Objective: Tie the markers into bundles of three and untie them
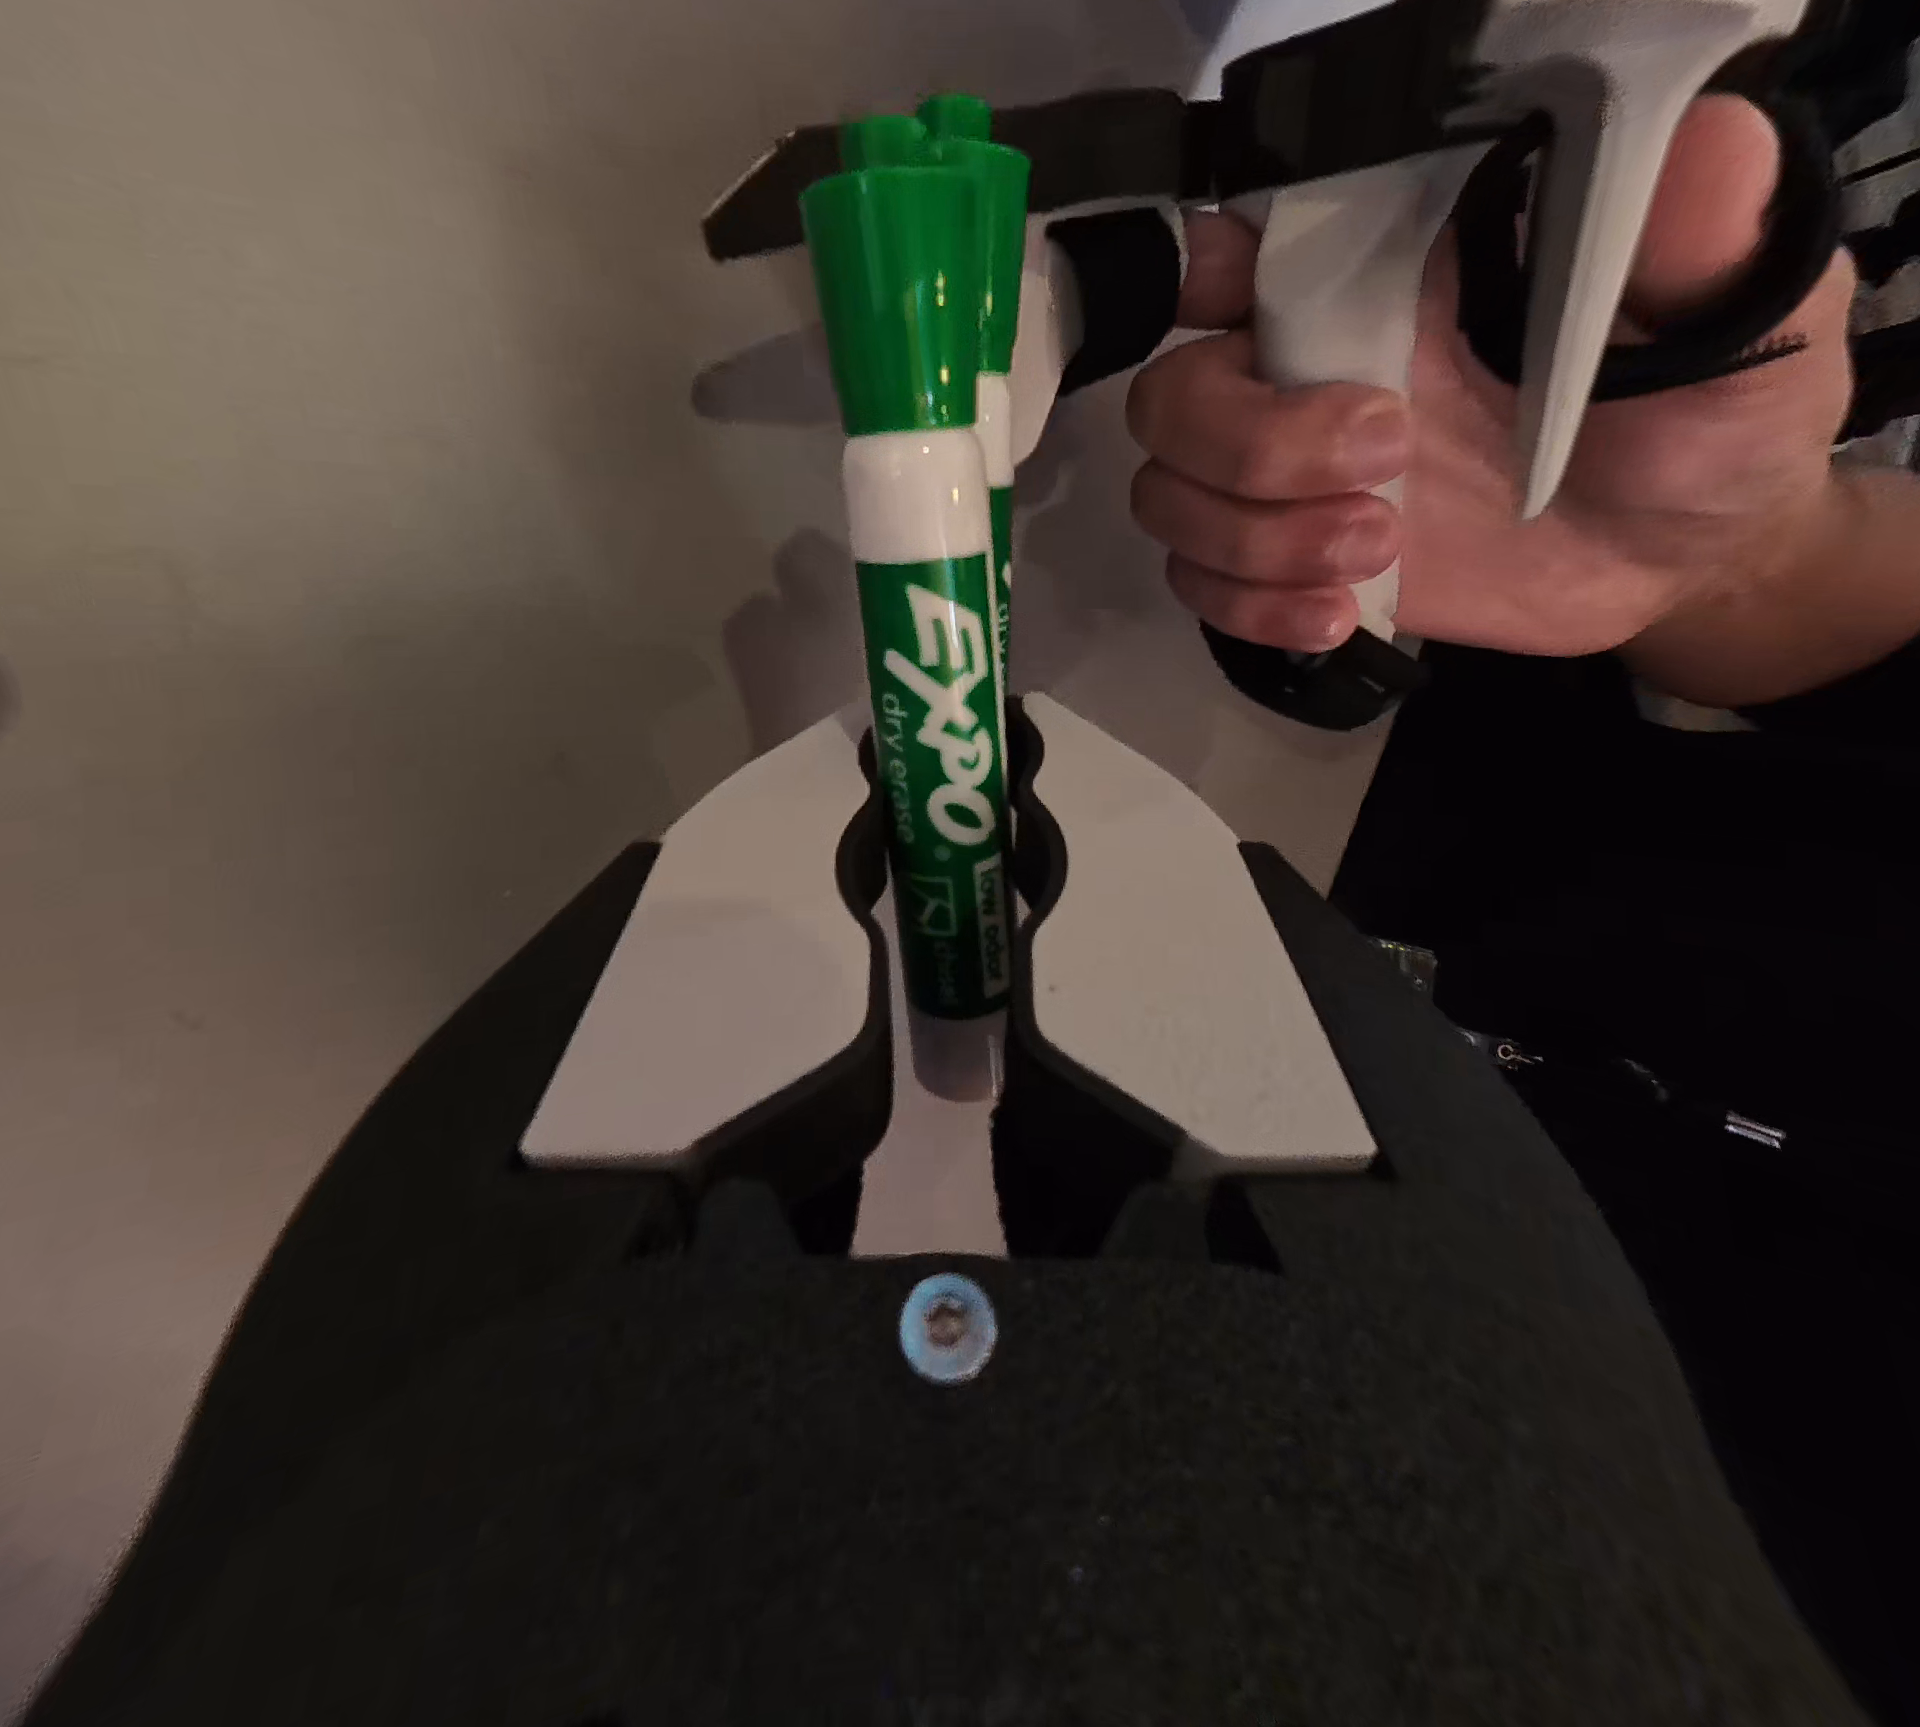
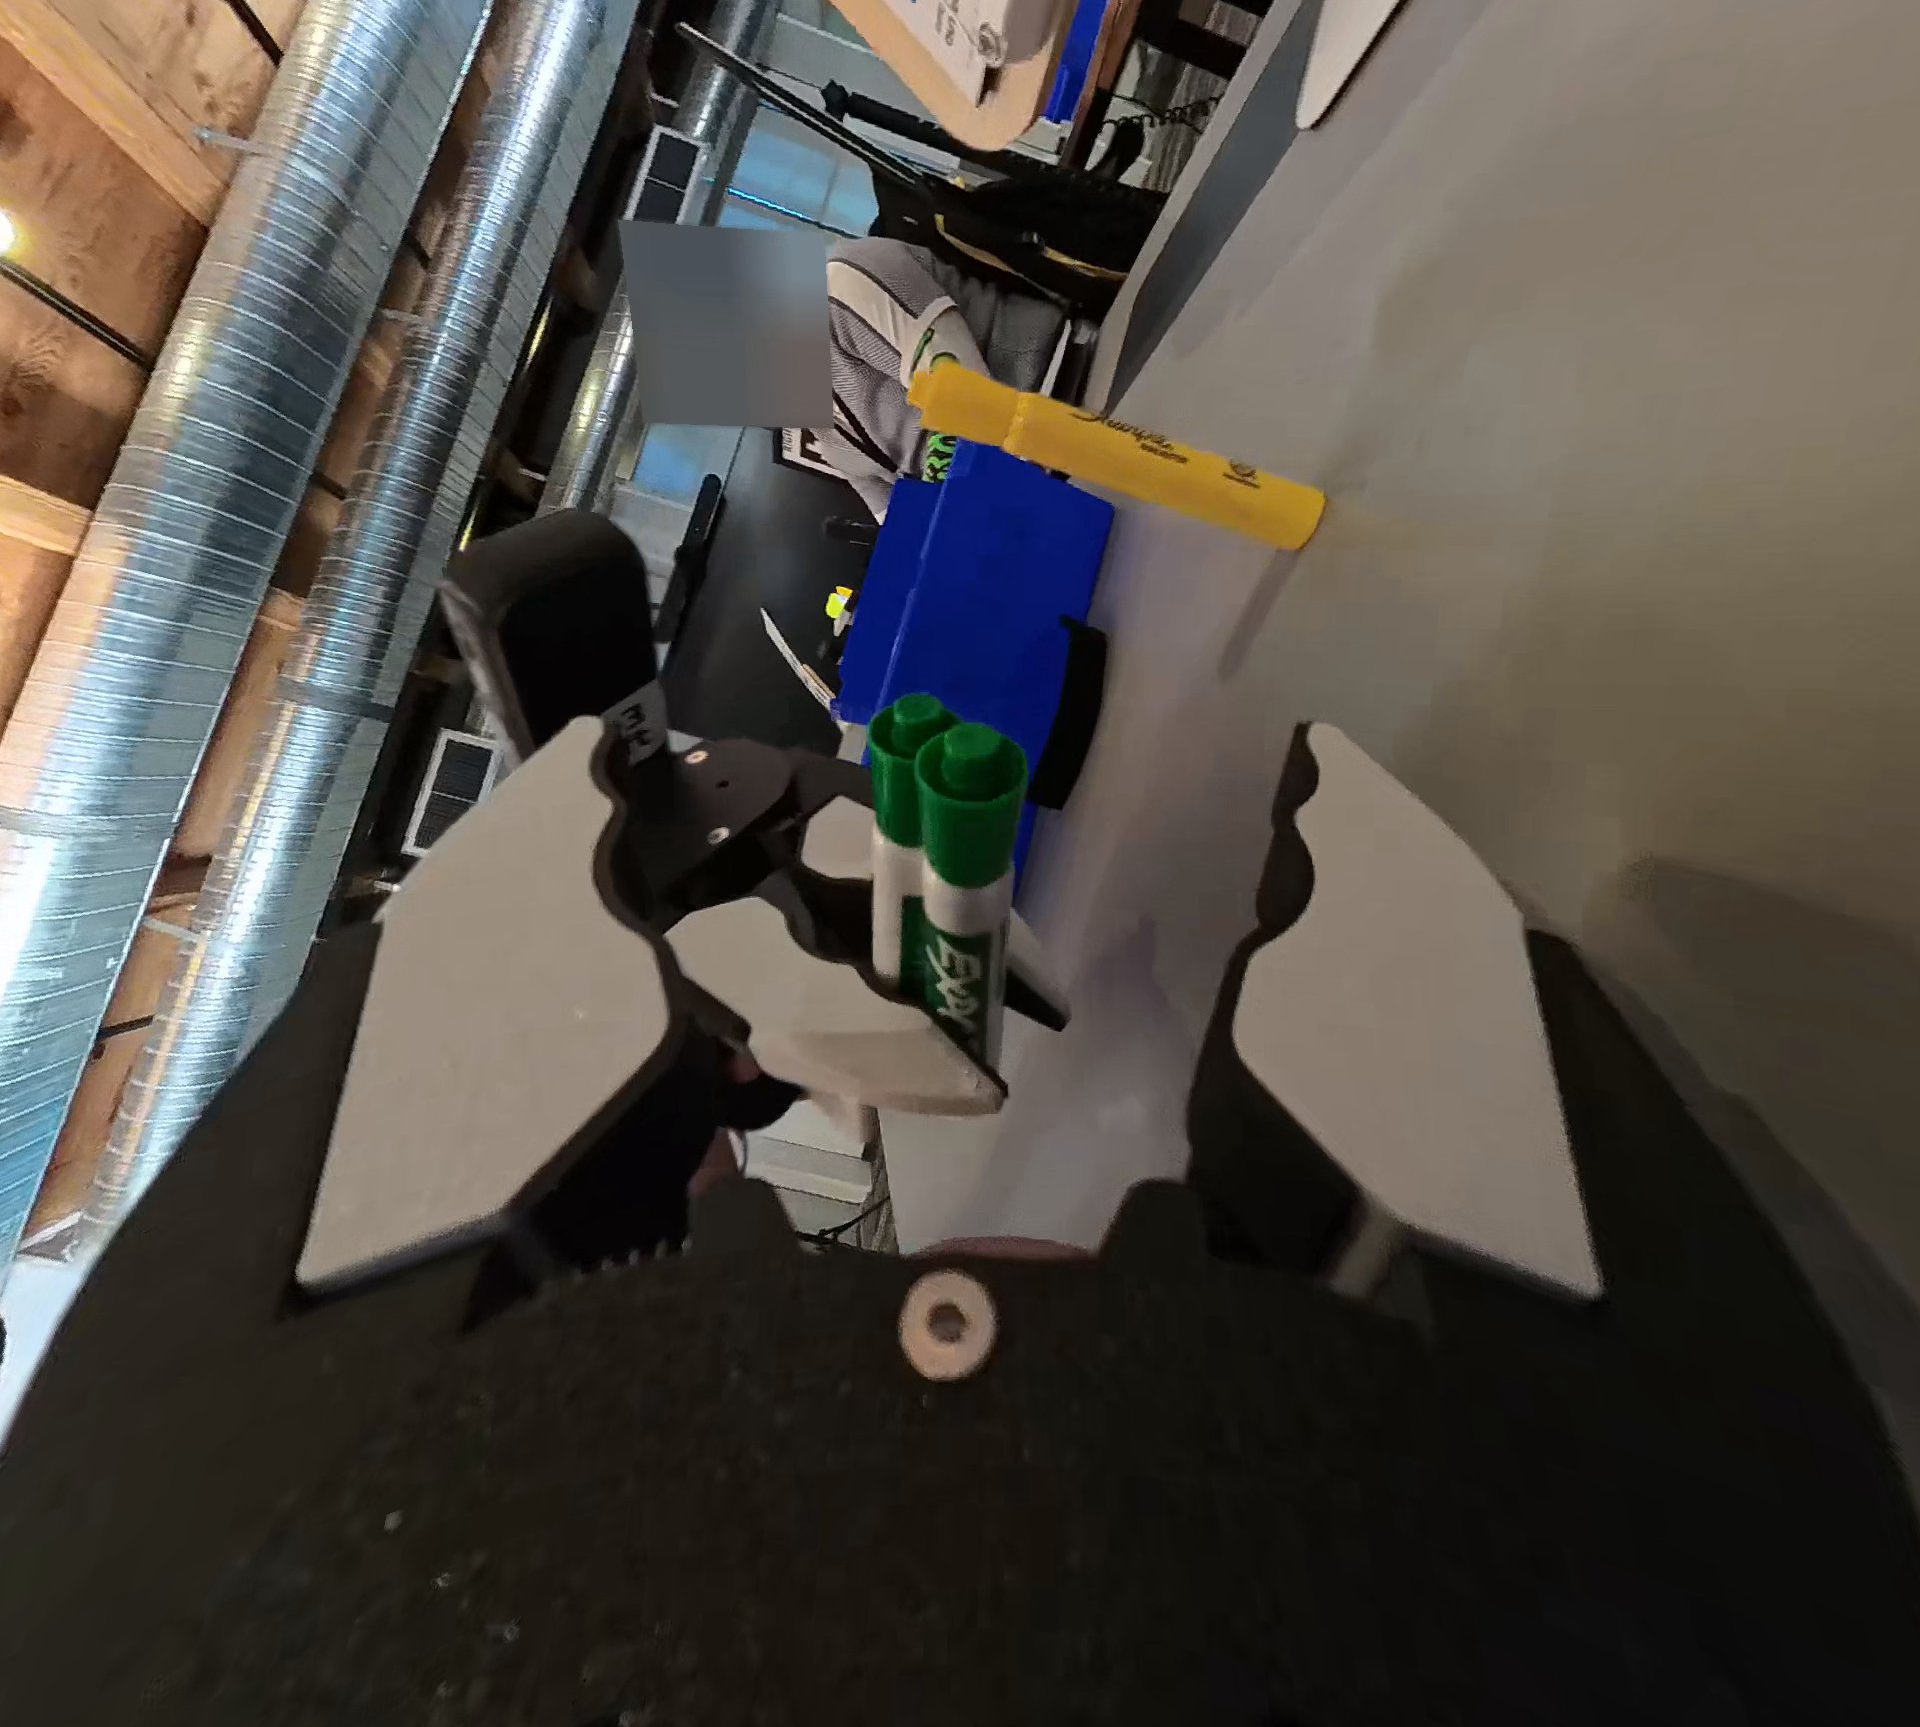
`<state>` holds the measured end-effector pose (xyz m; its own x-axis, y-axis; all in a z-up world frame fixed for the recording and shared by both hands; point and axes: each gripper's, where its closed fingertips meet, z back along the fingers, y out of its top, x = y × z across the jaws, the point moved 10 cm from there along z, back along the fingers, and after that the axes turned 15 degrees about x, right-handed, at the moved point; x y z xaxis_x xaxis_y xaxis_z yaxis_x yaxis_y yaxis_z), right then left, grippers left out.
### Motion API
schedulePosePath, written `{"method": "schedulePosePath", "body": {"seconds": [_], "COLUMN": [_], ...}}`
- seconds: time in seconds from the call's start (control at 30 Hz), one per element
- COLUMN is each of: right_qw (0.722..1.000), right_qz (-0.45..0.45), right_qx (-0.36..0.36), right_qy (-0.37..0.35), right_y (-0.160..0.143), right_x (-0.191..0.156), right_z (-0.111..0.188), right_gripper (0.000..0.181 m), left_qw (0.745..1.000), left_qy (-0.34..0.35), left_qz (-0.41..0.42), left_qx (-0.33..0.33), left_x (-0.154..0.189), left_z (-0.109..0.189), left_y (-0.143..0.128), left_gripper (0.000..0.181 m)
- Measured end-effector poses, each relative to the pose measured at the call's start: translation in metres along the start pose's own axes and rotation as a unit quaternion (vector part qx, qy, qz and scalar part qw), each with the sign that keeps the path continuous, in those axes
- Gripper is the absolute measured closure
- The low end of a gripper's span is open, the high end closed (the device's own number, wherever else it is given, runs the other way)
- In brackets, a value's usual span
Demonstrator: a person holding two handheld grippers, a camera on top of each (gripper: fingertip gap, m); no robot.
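Three green dry-erase markers point(image 1: 914, 472) stand upright, caps up, in my left gripper point(image 1: 951, 742), which is shut on their lower barrels. My right gripper point(image 1: 904, 264) comes in from the right at cap height, held by a hand point(image 1: 1278, 493), with one black finger beside the caps. In the right wrist view my right gripper point(image 2: 951, 763) is open wide, with the marker caps point(image 2: 961, 784) between its fingertips. The left gripper point(image 2: 940, 991) shows there clamped on the markers. No tie around the markers shows in either view.
The white table point(image 2: 1558, 327) carries a yellow highlighter point(image 2: 1132, 462) and a blue bin point(image 2: 987, 597) beyond the markers. Another person sits at a far desk. The holder's dark sleeve point(image 1: 1610, 898) is at the right of the left wrist view. Some 8 cm of space lies between my two pairs of fingers.
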<state>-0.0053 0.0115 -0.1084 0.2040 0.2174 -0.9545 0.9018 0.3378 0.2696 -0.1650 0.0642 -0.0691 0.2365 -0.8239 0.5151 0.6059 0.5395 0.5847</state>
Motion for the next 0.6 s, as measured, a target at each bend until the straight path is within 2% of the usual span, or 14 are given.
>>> {"method": "schedulePosePath", "body": {"seconds": [0.17, 0.3, 0.5, 0.6], "right_qw": [0.997, 0.994, 0.992, 0.992], "right_qz": [-0.076, -0.1, -0.073, -0.068], "right_qx": [0.005, 0.005, -0.002, 0.001], "right_qy": [-0.007, -0.049, -0.105, -0.109], "right_y": [-0.004, -0.011, -0.022, -0.025], "right_x": [0.009, 0.009, 0.005, 0.004], "right_z": [-0.007, -0.012, -0.02, -0.023], "right_gripper": [0.065, 0.086, 0.119, 0.119], "left_qw": [0.998, 0.995, 0.991, 0.988], "left_qy": [0.051, 0.07, 0.091, 0.104], "left_qz": [-0.025, -0.041, -0.056, -0.068], "left_qx": [-0.03, -0.054, -0.077, -0.088], "left_x": [0.001, 0.003, 0.003, 0.004], "left_z": [-0.008, -0.013, -0.016, -0.017], "left_y": [0.004, 0.007, 0.009, 0.008], "left_gripper": [0.162, 0.162, 0.162, 0.162]}}
